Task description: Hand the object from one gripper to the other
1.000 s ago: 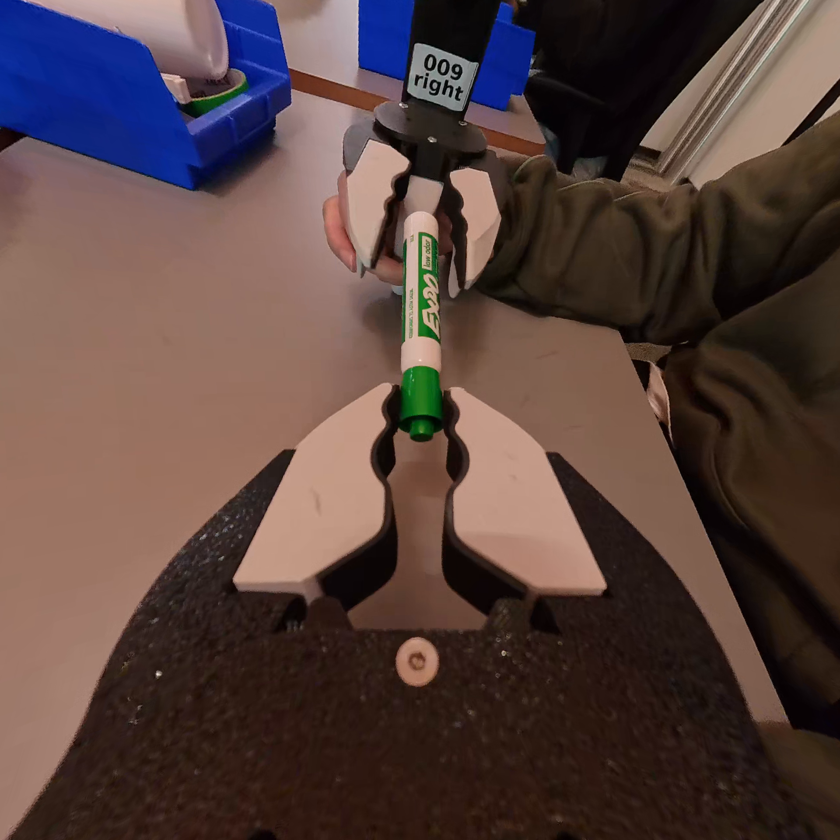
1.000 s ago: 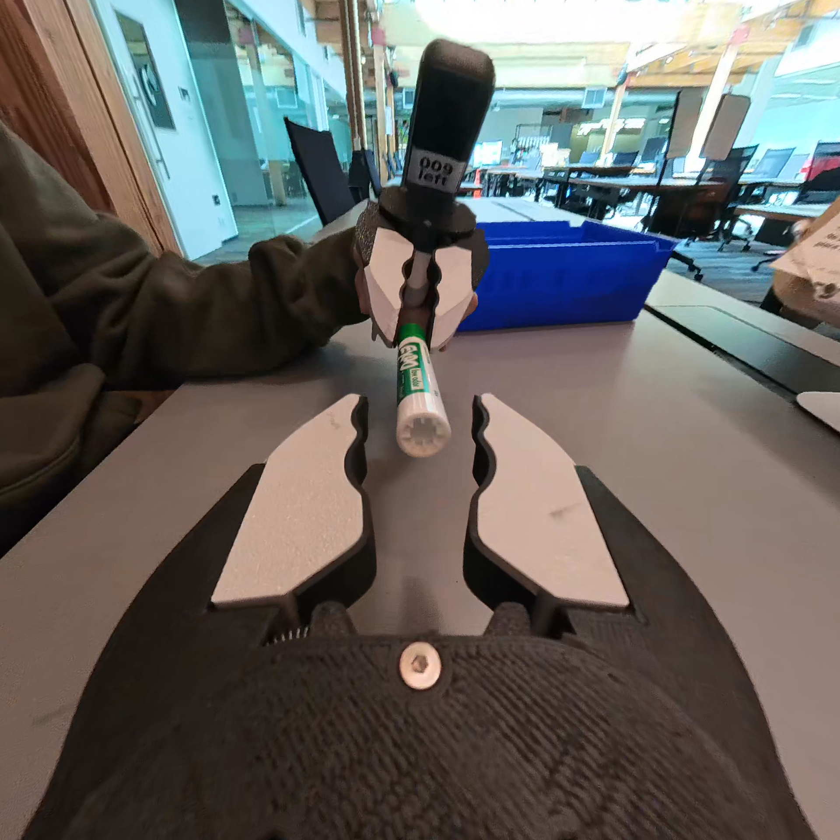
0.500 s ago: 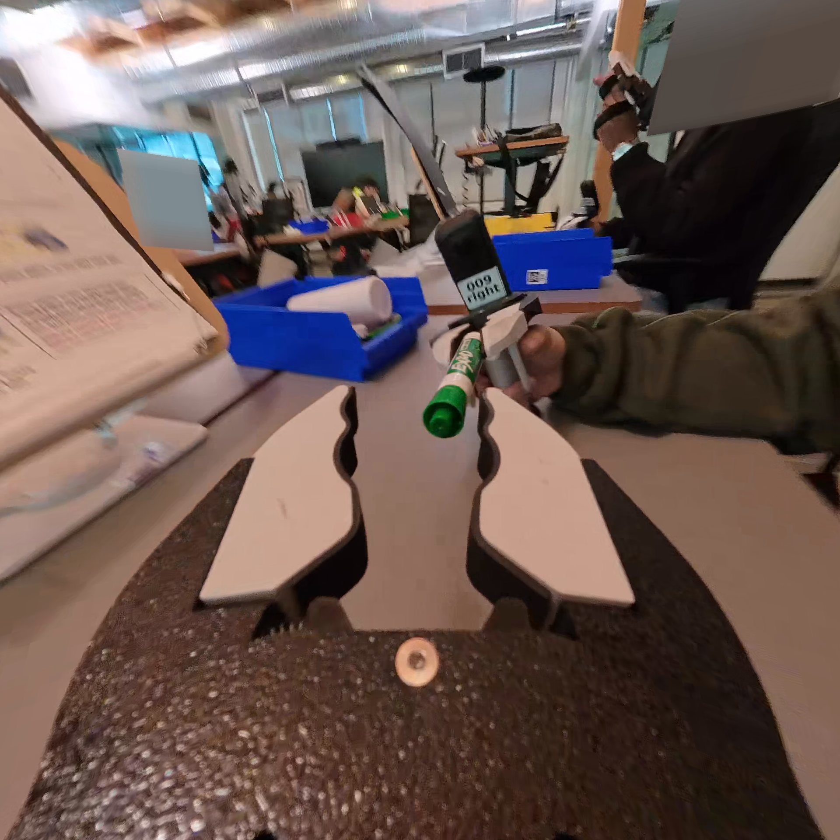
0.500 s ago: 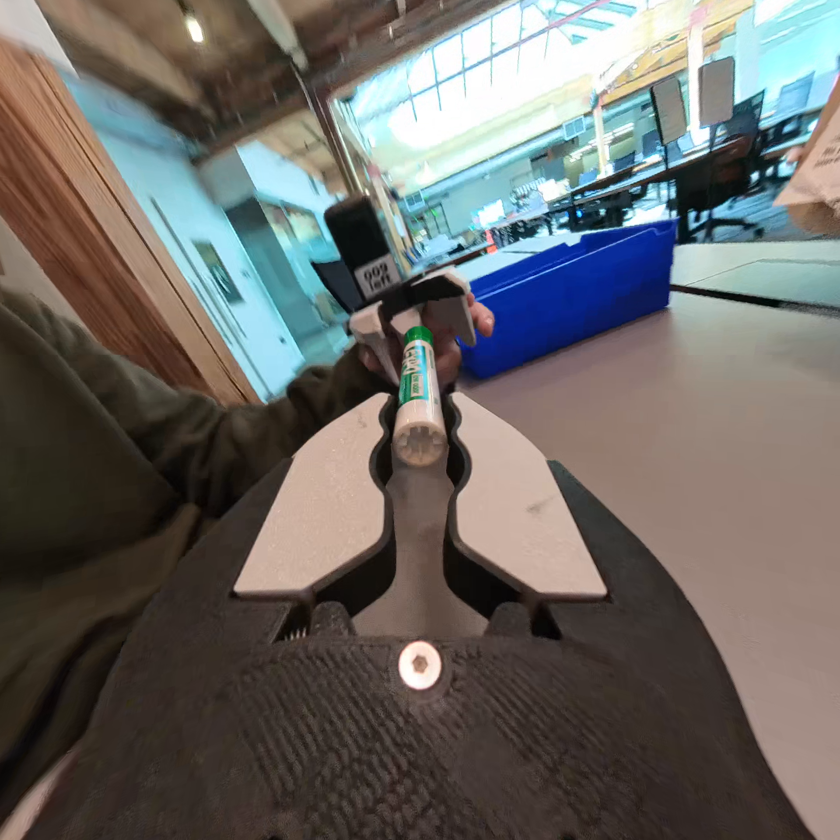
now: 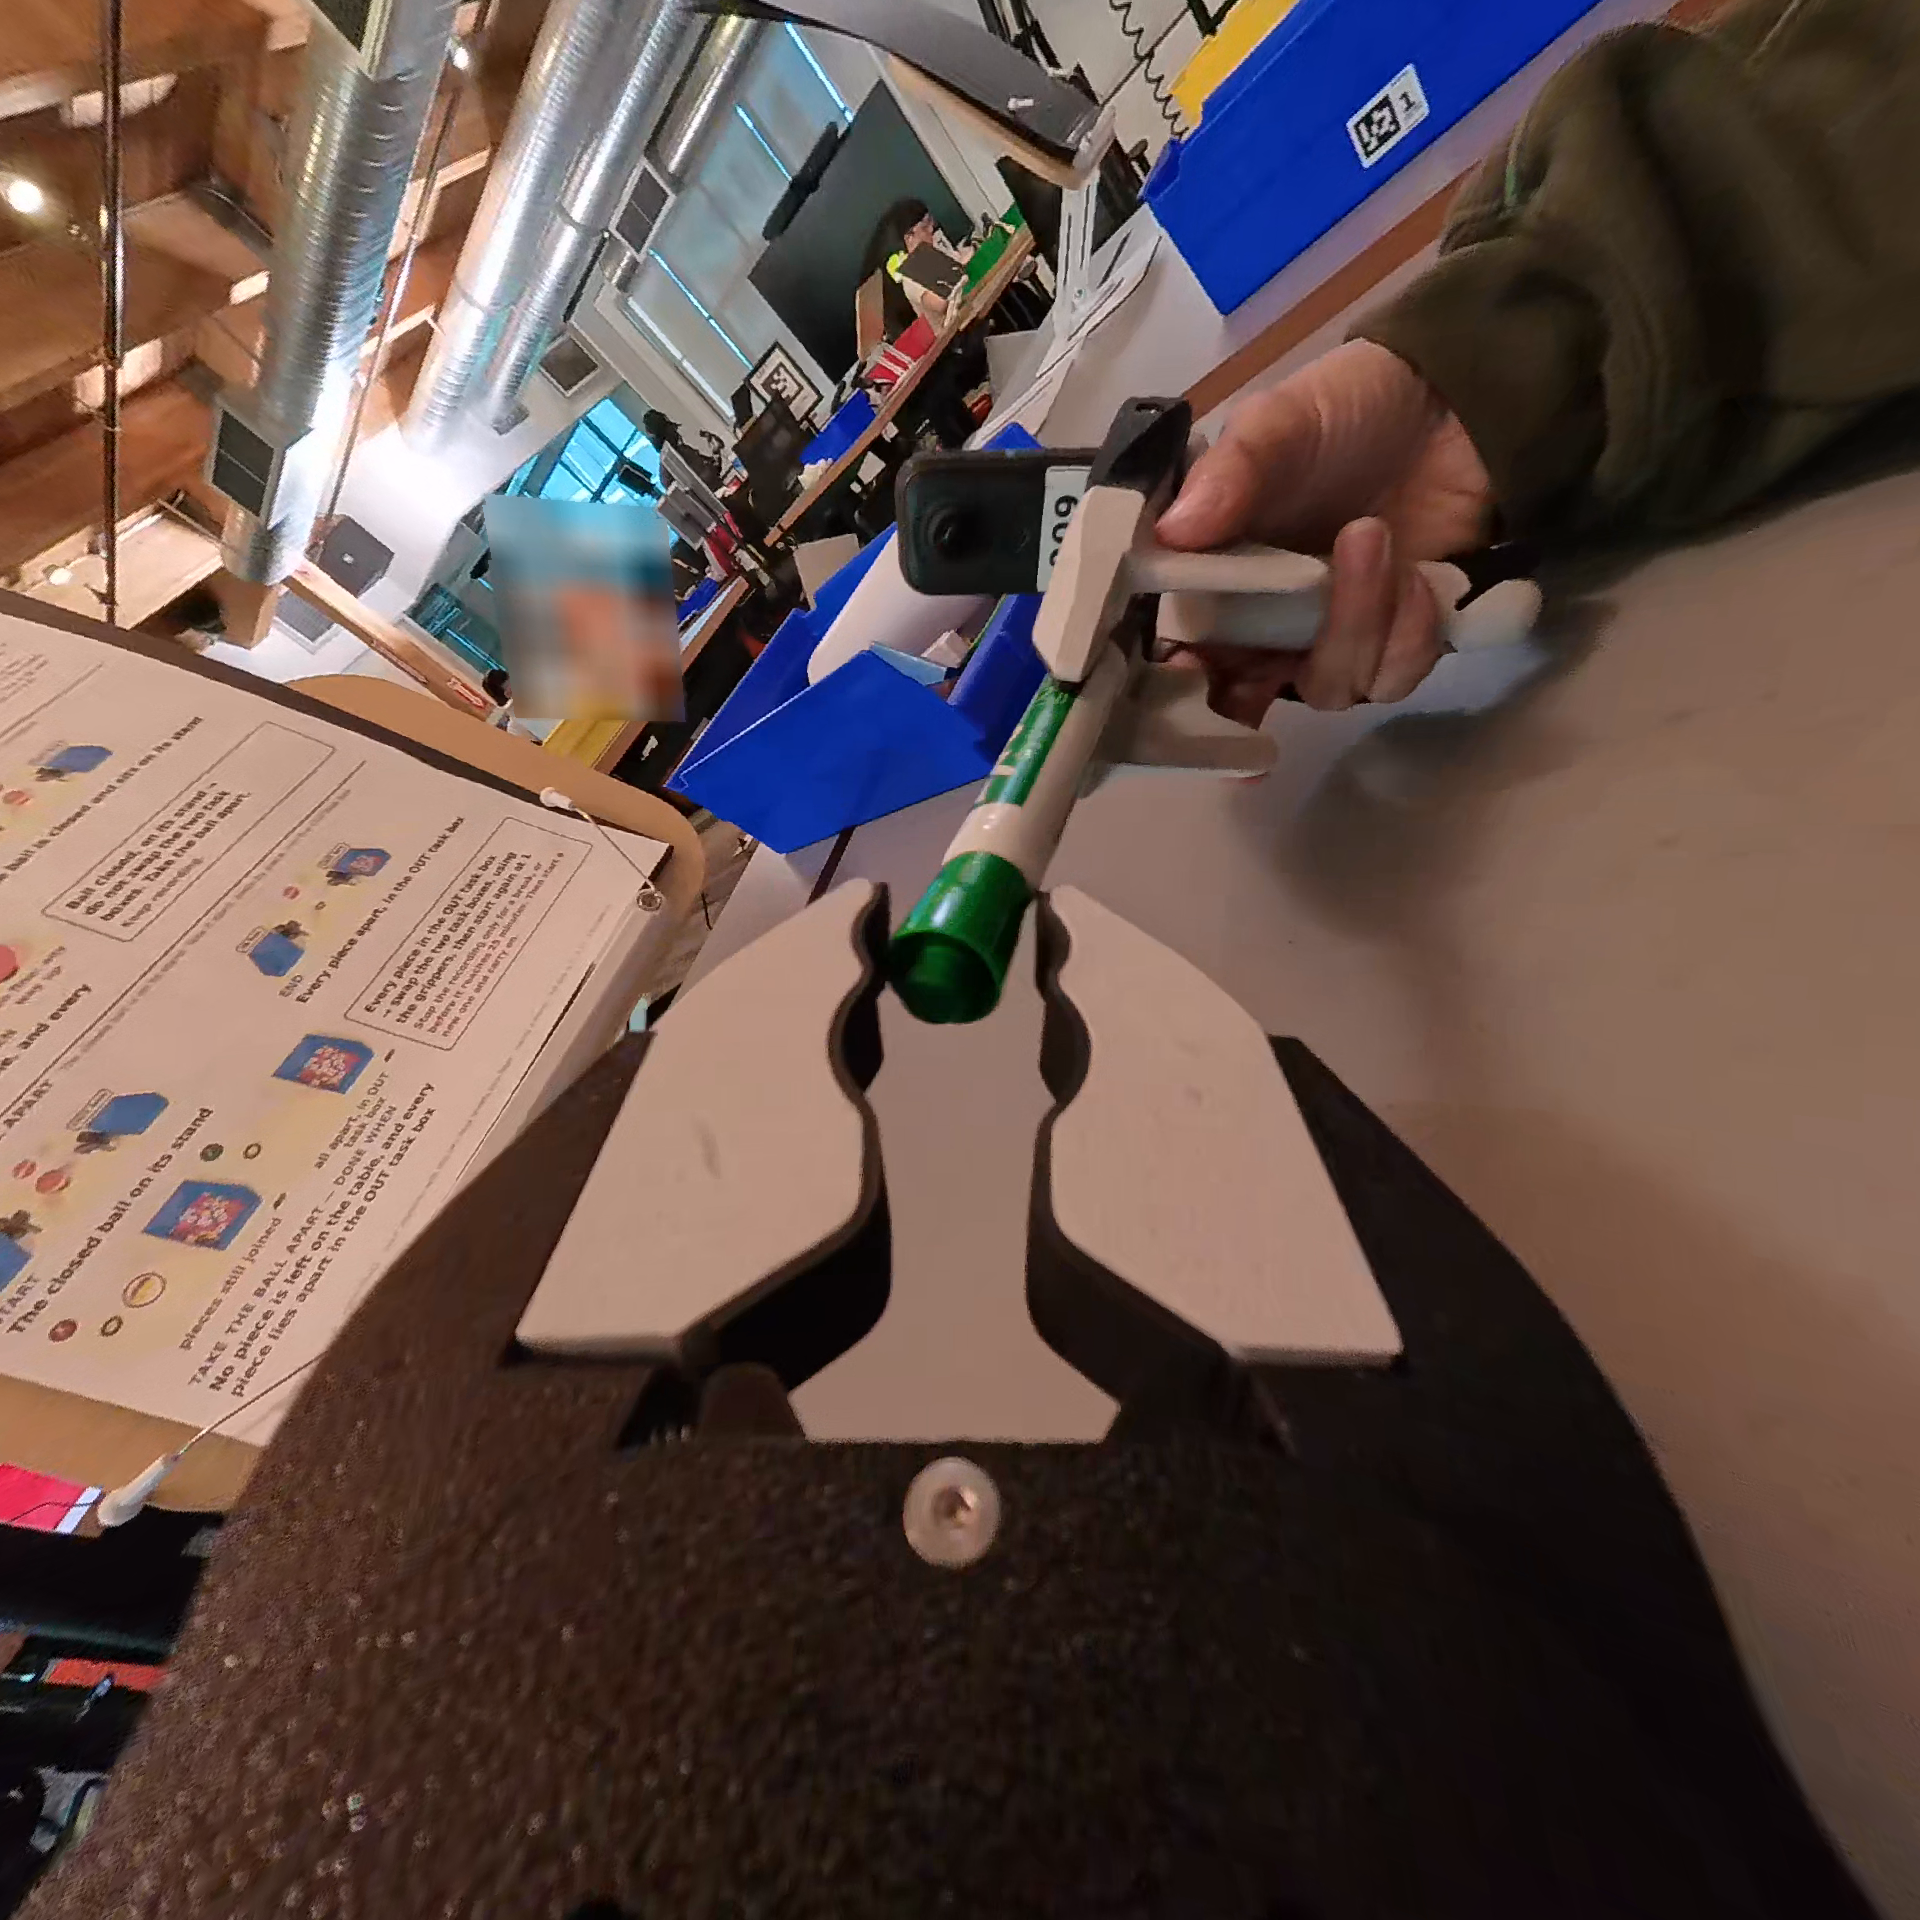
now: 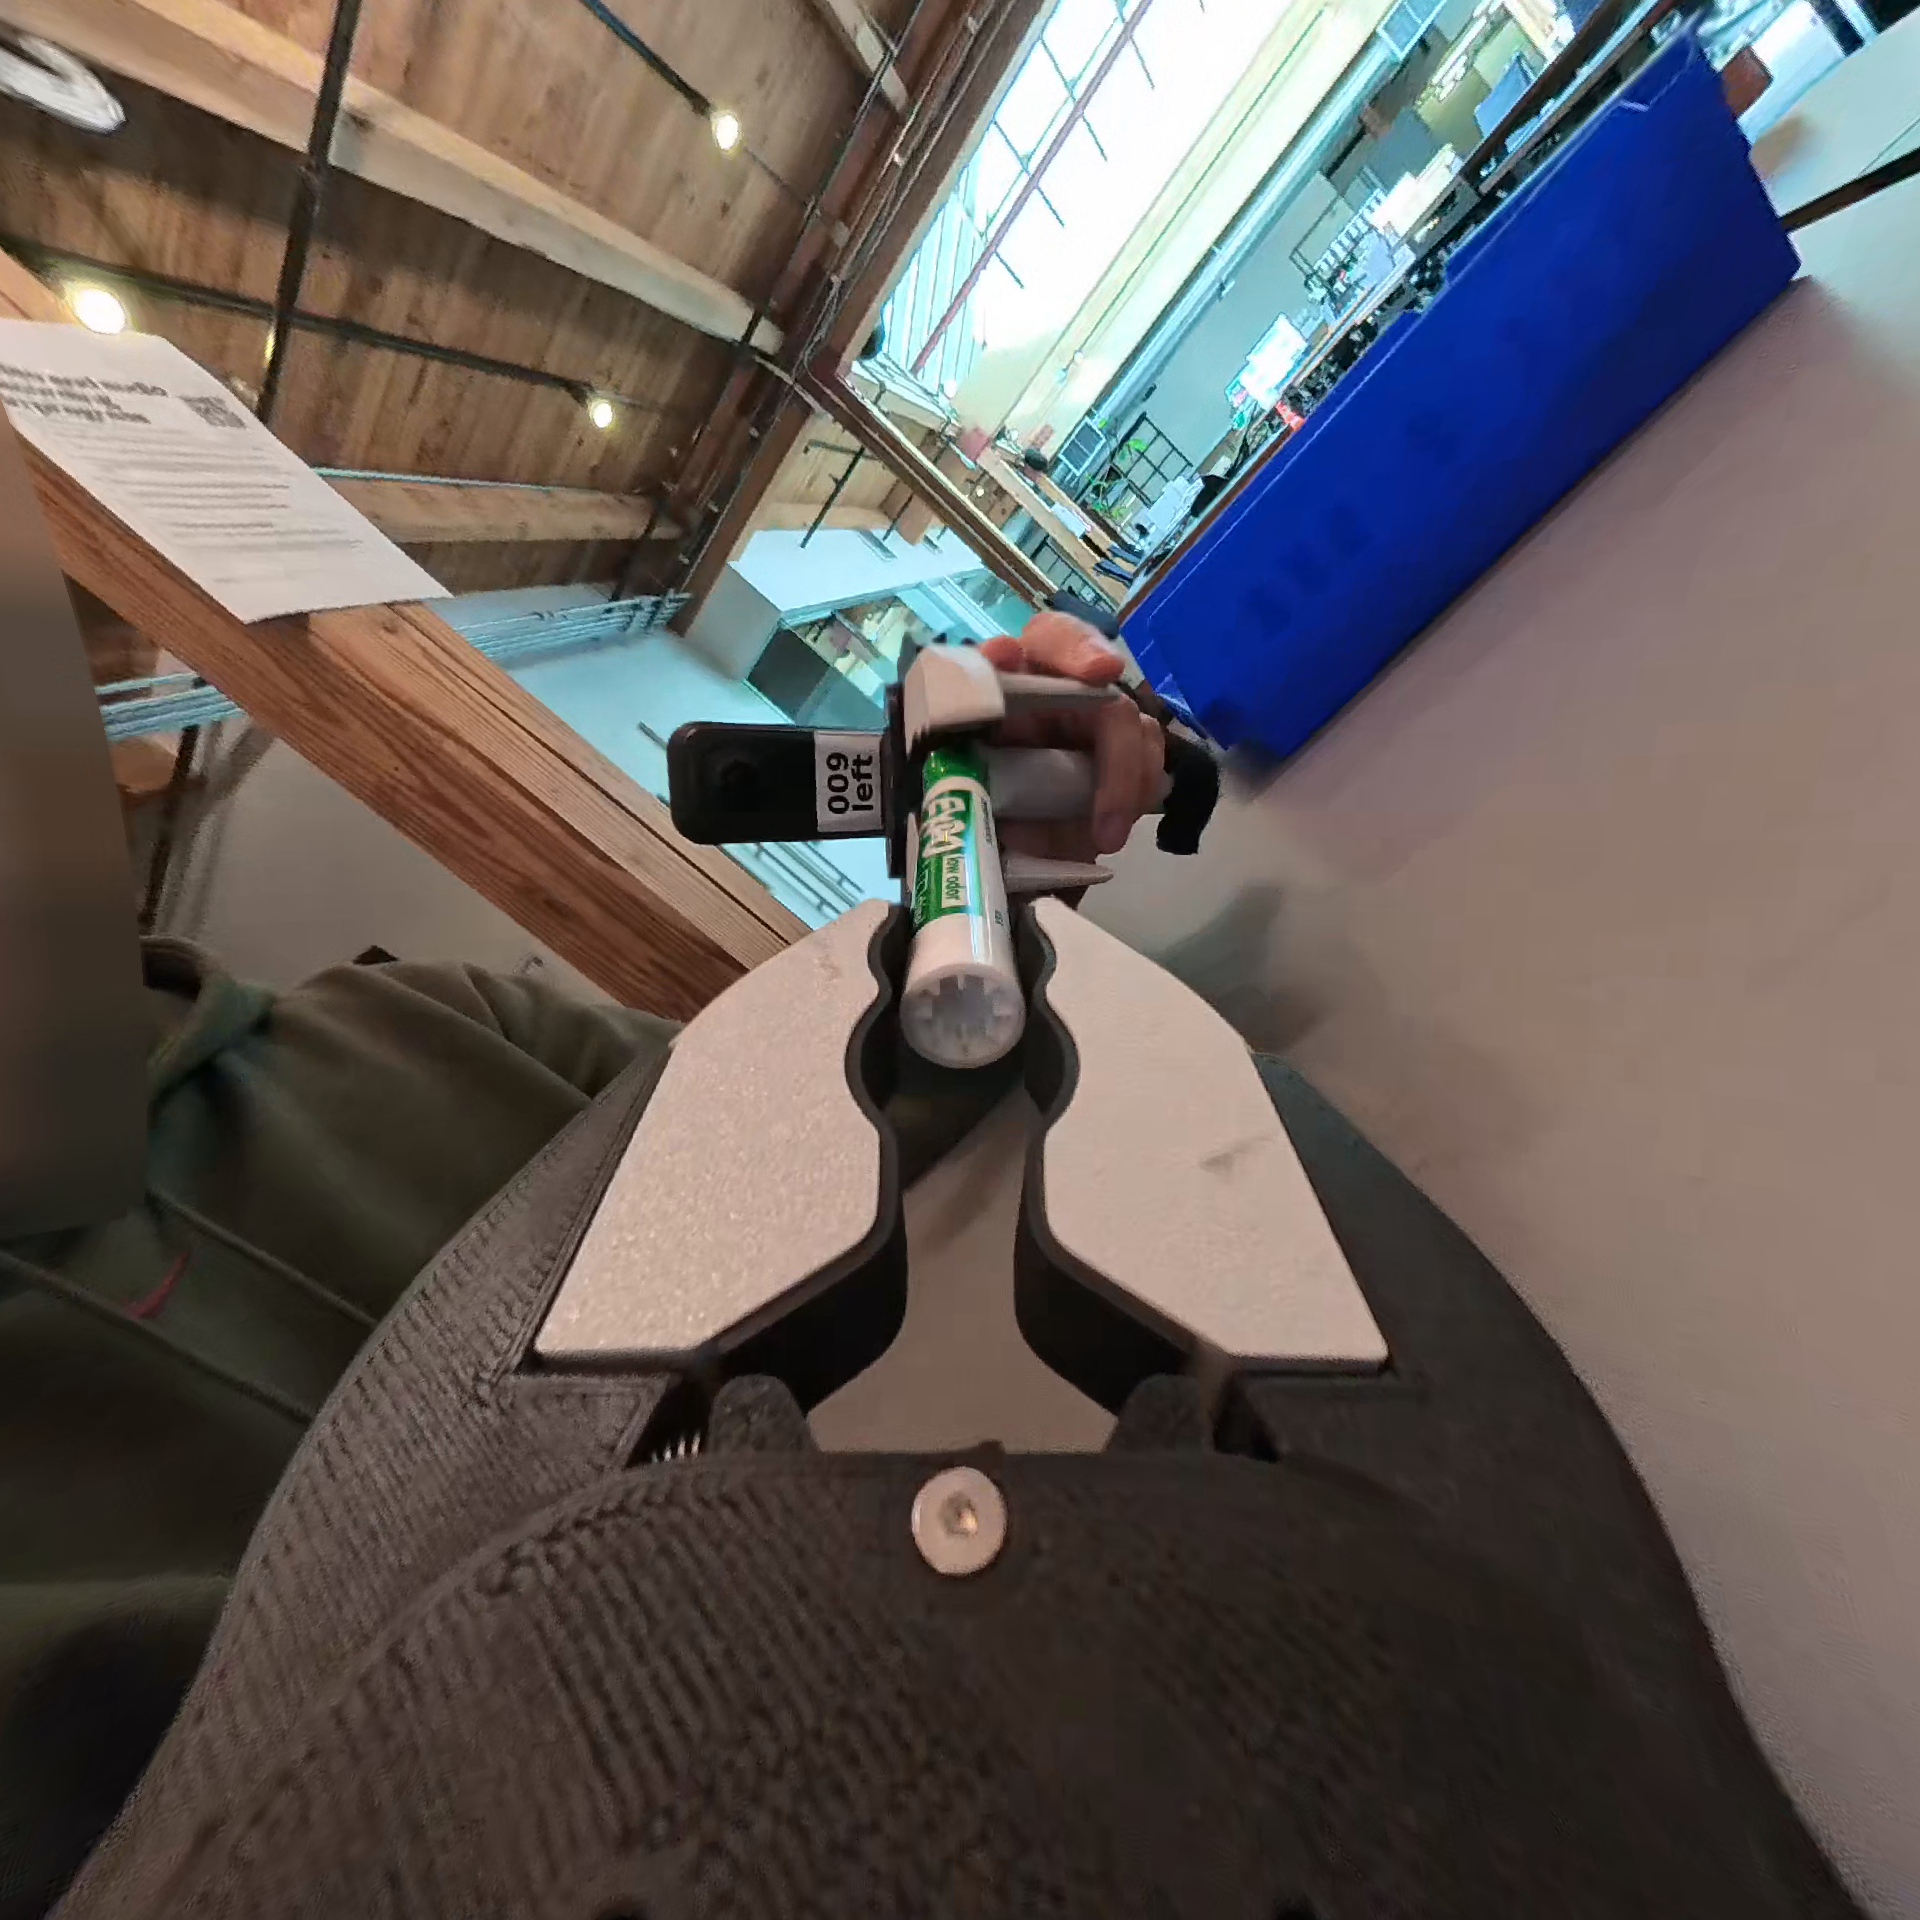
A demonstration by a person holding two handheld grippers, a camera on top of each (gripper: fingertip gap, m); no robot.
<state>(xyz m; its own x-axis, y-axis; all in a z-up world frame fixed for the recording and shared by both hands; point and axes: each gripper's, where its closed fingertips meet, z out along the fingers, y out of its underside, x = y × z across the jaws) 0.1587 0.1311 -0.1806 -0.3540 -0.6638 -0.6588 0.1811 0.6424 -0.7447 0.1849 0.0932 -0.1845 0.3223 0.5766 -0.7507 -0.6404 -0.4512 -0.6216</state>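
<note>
A green-and-white marker hangs in the air between the two grippers, above the grey table. My left gripper is closed on its green cap. My right gripper is shut on the white butt end of the marker. The right gripper shows farther off in the left wrist view, held by a hand. The left gripper shows in the right wrist view with the cap between its fingers. Both views are rolled sideways.
A clipboard with a printed sheet stands to the left. Blue bins sit at the back of the table, and a long blue bin is beyond the left gripper. A green sleeve crosses on the right. A wooden beam is behind. There is about 6 cm between the tips of the two grippers.
Both grippers have rolled sideways and tilted up. The left jaws, open half a second ago, have closed around the green cap. The right gripper stays shut on the marker.
</note>
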